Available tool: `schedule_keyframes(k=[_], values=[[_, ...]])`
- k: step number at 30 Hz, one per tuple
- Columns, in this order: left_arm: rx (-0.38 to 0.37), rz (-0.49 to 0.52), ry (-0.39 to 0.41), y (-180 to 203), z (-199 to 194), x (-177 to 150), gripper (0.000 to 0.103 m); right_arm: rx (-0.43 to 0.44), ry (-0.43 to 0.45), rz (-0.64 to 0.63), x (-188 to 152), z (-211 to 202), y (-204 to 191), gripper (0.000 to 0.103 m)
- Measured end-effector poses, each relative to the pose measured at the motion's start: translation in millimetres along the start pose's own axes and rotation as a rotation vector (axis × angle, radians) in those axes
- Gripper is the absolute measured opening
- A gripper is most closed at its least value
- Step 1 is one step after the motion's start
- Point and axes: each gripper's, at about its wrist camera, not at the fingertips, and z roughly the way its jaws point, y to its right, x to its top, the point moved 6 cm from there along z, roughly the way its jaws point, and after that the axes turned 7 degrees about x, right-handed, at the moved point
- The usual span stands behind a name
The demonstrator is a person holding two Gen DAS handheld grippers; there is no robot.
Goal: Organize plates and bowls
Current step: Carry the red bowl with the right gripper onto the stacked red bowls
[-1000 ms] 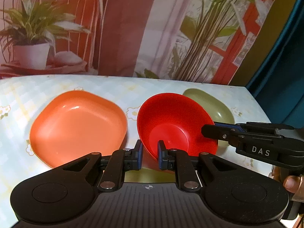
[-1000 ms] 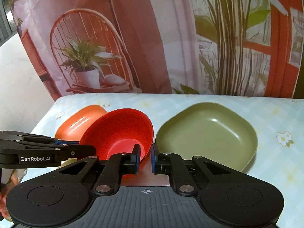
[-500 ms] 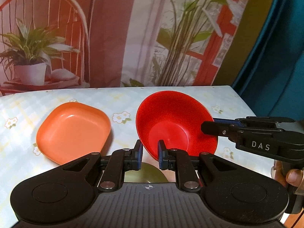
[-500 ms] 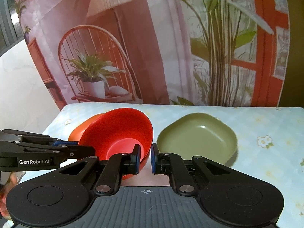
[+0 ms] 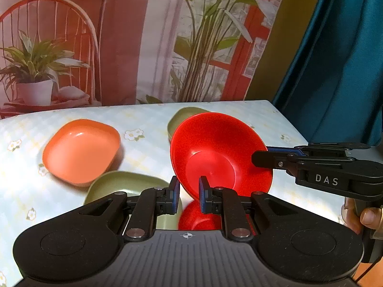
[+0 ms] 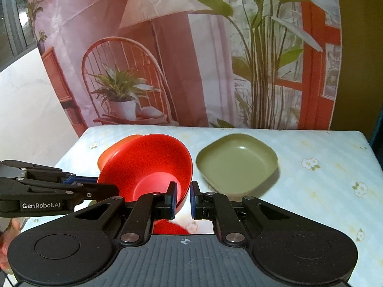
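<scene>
With both grippers' fingers [image 5: 176, 195] pinching the red bowl's [image 5: 220, 153] rim, we held it aloft; the plates [image 6: 237, 162] lay unstacked.

soft indoor light, slight blur, fisheye edges

Table [image 6: 323, 191]: plate [image 6: 237, 161] far right; second plate [image 5: 81, 149] far left; third plate [image 5: 124, 186] near; raised bowl [image 5: 220, 155] between, another bowl [image 5: 198, 217] seemingly underneath.
</scene>
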Motion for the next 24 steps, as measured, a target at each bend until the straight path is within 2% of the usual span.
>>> schedule_keyframes(k=[12, 24], values=[[-0.016, 0.014, -0.023, 14, -11, -25, 0.018, -0.001, -0.023, 0.004, -31, -23, -2, 0.010], [-0.001, 0.038, -0.070, 16, -1, -52, 0.018, -0.021, -0.076, 0.020, -64, -15, 0, 0.010]])
